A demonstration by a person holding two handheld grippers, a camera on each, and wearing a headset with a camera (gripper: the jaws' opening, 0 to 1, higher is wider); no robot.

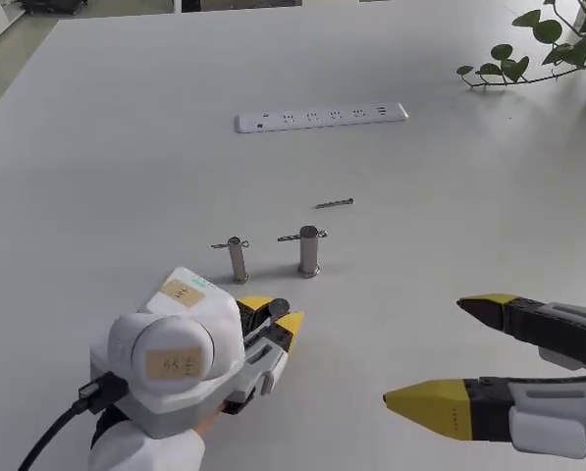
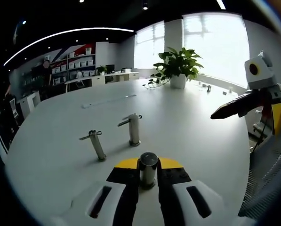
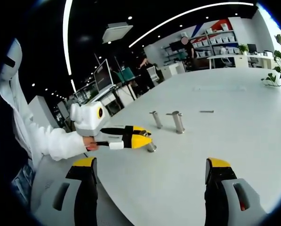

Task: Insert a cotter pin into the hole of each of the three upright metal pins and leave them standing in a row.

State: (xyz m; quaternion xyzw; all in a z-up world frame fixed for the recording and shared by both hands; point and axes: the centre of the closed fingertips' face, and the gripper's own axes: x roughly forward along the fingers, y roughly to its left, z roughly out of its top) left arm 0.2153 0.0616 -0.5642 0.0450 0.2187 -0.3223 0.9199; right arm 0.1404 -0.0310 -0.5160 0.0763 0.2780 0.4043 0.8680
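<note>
1. In the lower left of the head view, the white left gripper (image 1: 270,319) with yellow-tipped jaws pinches a short silver metal pin (image 1: 278,307), which stands upright on the white table (image 1: 126,177).
2. Just above, near the centre of the frame, two more silver pins stand side by side. The left-hand upright pin (image 1: 238,261) has one thin wire cotter pin (image 1: 224,244) through its top, and the right-hand upright pin (image 1: 309,252) has a second cotter pin (image 1: 291,236).
3. Higher up, apart from them, a loose cotter pin (image 1: 334,204) lies flat.
4. At the lower right, the right gripper (image 1: 428,350) has its jaws spread wide around nothing.
5. A white power strip (image 1: 322,117) lies at the upper centre, and a leafy green plant (image 1: 548,44) sits in the upper right corner.
</note>
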